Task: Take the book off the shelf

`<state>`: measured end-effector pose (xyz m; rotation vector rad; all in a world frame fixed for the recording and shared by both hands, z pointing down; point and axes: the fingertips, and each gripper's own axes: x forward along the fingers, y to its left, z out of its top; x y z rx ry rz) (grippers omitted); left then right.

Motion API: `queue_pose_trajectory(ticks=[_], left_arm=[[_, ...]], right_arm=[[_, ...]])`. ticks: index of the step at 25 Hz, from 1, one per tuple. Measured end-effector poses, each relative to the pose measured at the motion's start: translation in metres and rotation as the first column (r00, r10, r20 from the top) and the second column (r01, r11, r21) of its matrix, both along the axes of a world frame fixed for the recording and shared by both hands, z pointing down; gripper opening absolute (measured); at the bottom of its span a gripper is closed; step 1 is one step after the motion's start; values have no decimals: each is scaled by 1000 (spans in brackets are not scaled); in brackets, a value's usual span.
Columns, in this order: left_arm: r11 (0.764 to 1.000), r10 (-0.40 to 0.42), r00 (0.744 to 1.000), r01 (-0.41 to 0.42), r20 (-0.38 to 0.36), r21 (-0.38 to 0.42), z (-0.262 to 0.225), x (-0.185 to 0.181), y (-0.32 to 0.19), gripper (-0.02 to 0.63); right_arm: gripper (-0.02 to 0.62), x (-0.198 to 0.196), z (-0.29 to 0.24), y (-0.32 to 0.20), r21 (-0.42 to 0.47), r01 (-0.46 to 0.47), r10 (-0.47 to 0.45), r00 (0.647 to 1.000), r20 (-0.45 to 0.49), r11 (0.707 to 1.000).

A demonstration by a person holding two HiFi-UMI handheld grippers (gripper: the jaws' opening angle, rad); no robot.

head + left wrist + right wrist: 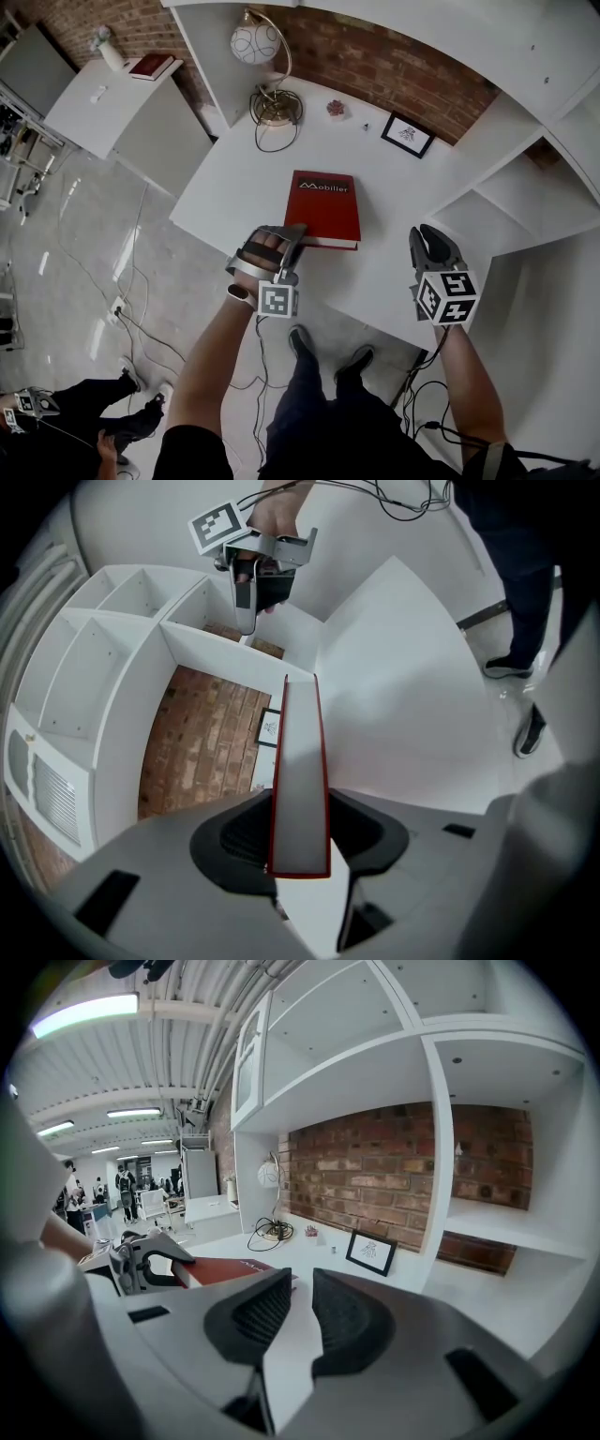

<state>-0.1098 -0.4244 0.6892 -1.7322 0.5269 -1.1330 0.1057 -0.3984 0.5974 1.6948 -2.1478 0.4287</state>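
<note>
A red book (323,206) with white lettering lies flat on the white table (234,178). My left gripper (279,236) is shut on the book's near left corner. In the left gripper view the book's page edge (300,780) runs straight out from between the pads of the left gripper (300,832). My right gripper (429,234) hovers over the table's near right part, well apart from the book. Its jaws stand a narrow gap apart with nothing between them (302,1283). From there I see the book (230,1267) and the left gripper (178,1260) at the left.
A globe lamp (258,42), a small pink object (336,109) and a framed picture (408,134) stand along the brick wall at the back. White shelf compartments (525,187) rise at the right. Another red book (150,66) lies on a far table. Cables cross the floor (131,281).
</note>
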Motion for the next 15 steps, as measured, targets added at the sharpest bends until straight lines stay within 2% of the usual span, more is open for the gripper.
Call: queue_pose_trajectory(ticks=[3, 5, 6, 9, 13, 15], left_arm=[[999, -35, 999, 35, 10, 14, 12, -4, -5, 174], [996, -76, 997, 76, 6, -47, 28, -7, -7, 258], [991, -94, 996, 94, 7, -95, 36, -9, -6, 270], [967, -121, 992, 124, 28, -223, 56, -8, 1, 282], [930, -148, 986, 163, 70, -329, 74, -8, 4, 298], [903, -167, 981, 192, 98, -384, 82, -9, 5, 308]], right_arm=[[69, 0, 7, 2, -9, -3, 3, 1000, -5, 1000], [69, -2, 12, 2, -16, 2, -2, 1000, -11, 1000], [69, -2, 15, 3, -20, 6, -6, 1000, -11, 1000], [69, -1, 19, 4, -25, 6, -6, 1000, -2, 1000], [69, 3, 16, 3, -22, -1, 1, 1000, 8, 1000], [69, 5, 14, 3, -21, 4, -4, 1000, 2, 1000]])
